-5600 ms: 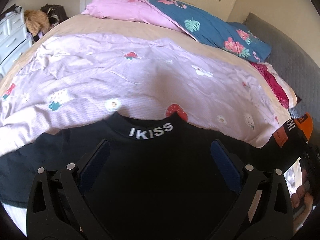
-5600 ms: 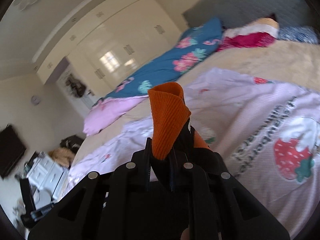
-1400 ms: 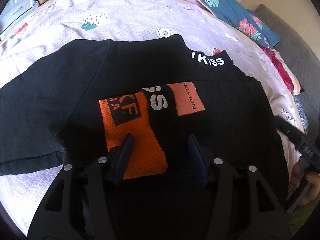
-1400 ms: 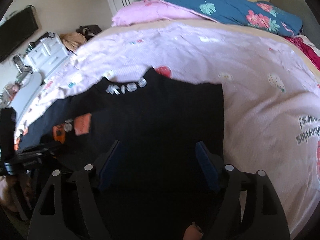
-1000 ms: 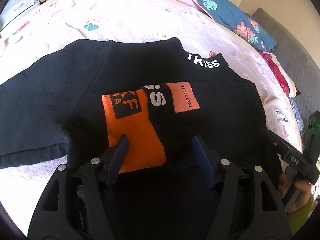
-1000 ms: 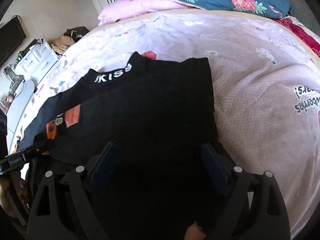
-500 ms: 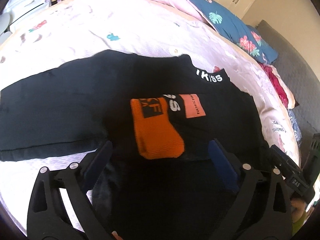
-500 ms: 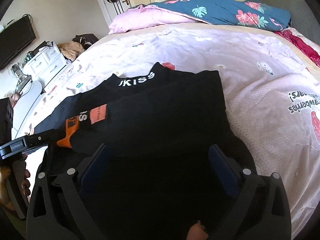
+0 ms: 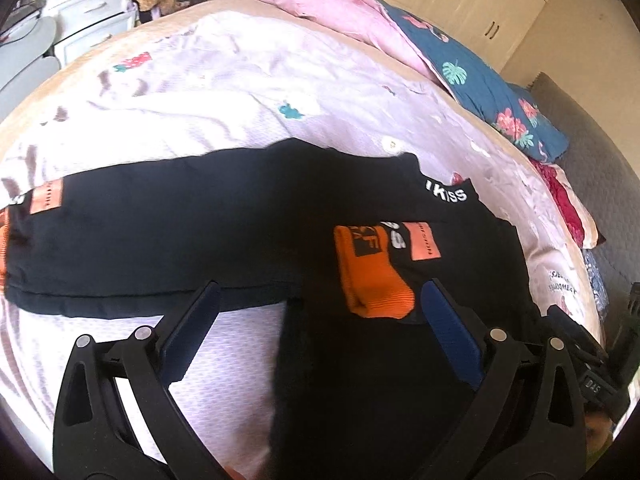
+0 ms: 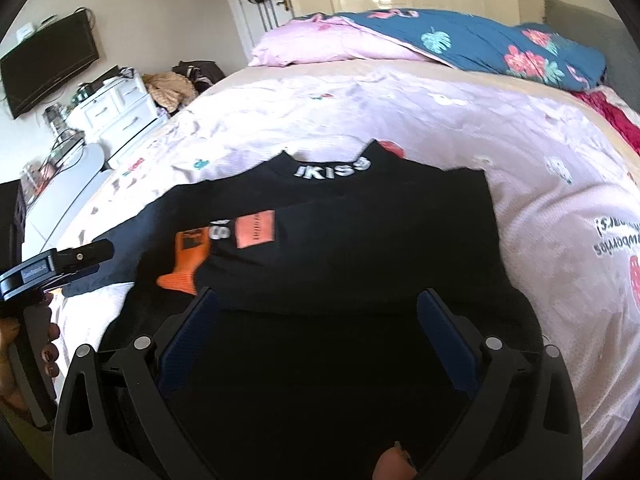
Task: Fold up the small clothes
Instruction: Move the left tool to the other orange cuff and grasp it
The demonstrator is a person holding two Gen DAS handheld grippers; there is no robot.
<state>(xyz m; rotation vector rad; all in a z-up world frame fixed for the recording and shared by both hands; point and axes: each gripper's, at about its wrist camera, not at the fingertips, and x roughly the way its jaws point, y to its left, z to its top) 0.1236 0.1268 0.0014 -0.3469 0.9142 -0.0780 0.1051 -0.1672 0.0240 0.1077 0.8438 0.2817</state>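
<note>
Black top (image 9: 248, 224) is lying flat on the bed (image 9: 224, 92), directly ahead of both tools. Right sleeve is sitting folded across its body; left sleeve (image 9: 120, 236) is stretching out left. Left gripper (image 9: 320, 320) and right gripper (image 10: 318, 316) are both hovering spread, empty. Suggest pinching the left orange cuff (image 9: 3, 240), carrying it across flat.

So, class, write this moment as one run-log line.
step: fold shirt | shirt: right sleeve folded across chest, left sleeve spread out | left gripper: open | right gripper: open | surface: bed
</note>
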